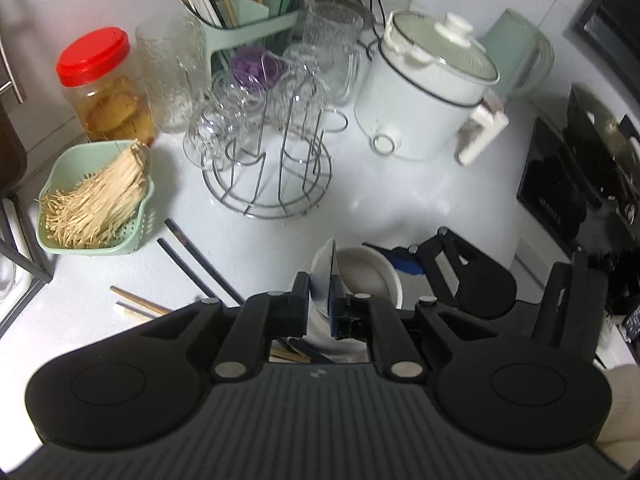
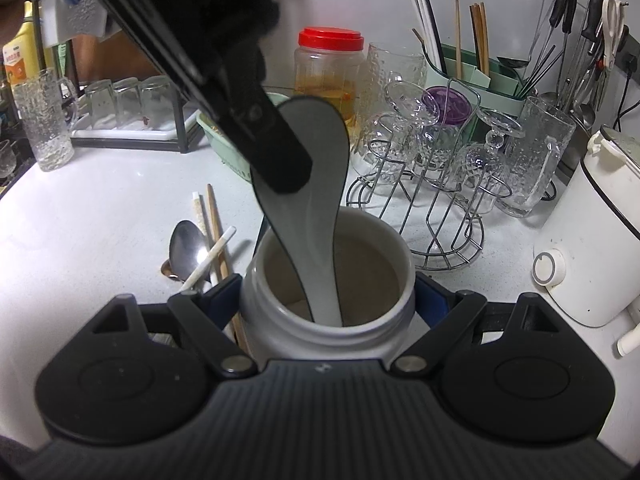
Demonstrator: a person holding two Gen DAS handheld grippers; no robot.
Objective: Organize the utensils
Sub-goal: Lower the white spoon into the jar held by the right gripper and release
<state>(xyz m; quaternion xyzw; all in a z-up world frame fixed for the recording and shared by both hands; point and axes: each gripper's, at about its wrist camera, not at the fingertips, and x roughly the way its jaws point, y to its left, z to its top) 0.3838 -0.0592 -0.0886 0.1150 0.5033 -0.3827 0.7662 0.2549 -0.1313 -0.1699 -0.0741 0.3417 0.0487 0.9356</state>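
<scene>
A big white and grey ceramic soup spoon (image 2: 310,184) is going handle-first into a round white ceramic jar (image 2: 328,320) on the white kitchen counter (image 2: 100,216). Its thin handle is already reaching down inside the jar, and its wide bowl end is sticking up above the rim. The left gripper (image 1: 320,300) is pinching the bowl end of the spoon, with its jaws nearly closed on it. The right gripper (image 2: 328,300) is hugging the jar from both sides, with its blue pads touching the jar's walls and keeping it from tipping. The spoon is looking hard, smooth and a bit slippery, and it could chip or crack if it is dropping, so holding it by the wide flat bowl end is seeming safest. The jar is looking heavy and stiff, and gripping it around the middle is working well. Just left of the jar, more things are waiting on the counter: a shiny metal spoon (image 2: 186,250), a white plastic chopstick (image 2: 208,260) and brown wooden chopsticks (image 2: 218,232). Farther back, clear glass cups are hanging on a wire rack (image 2: 432,216), a plastic jar with a red lid (image 2: 330,68) is standing, and a white electric cooker (image 2: 596,240) is sitting at the right.
</scene>
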